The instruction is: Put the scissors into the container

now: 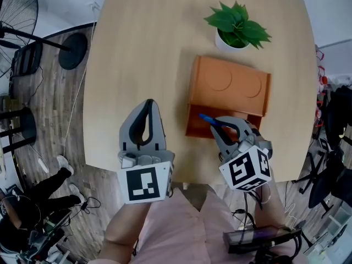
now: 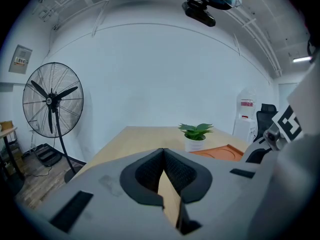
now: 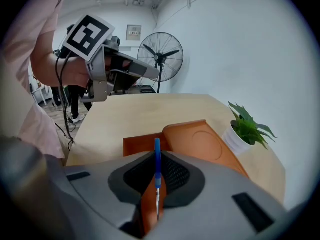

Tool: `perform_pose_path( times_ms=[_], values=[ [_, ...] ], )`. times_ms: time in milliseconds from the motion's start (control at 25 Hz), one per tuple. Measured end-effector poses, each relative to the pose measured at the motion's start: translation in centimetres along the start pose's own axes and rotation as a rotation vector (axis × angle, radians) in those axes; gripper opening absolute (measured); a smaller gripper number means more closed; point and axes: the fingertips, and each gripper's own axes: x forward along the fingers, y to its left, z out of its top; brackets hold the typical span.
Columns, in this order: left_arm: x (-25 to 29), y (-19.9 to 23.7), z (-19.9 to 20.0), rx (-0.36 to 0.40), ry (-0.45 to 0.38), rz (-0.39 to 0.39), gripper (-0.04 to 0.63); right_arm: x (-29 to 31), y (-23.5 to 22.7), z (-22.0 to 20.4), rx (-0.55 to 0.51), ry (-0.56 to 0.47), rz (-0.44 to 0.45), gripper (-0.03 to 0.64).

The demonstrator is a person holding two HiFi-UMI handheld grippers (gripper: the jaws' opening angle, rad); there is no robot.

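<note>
Blue-handled scissors [image 1: 207,119] are pinched upright in my right gripper [image 1: 221,123], which is shut on them. They hang over the near, open end of the orange container [image 1: 231,87]. In the right gripper view the blue handle of the scissors [image 3: 157,159] sticks up between the jaws, with the metal blade below, and the container [image 3: 197,141] lies just beyond. My left gripper [image 1: 148,104] hovers over bare table to the container's left. Its jaws are shut with nothing between them [image 2: 163,153].
A potted green plant [image 1: 237,25] stands behind the container on the wooden table [image 1: 143,48]. The table's near edge runs just under both grippers. A standing fan [image 2: 51,101] is on the floor to the left, and office chairs [image 1: 330,147] stand to the right.
</note>
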Motion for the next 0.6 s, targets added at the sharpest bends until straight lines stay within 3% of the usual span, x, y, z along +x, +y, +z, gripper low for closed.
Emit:
perform_pose_path(
  times_ms=[600],
  values=[
    [1.2, 0.7, -1.7, -0.004, 0.039, -0.026, 0.005, 2.5, 0.0, -1.8, 0.05, 0.051, -0.008, 0.035]
  ],
)
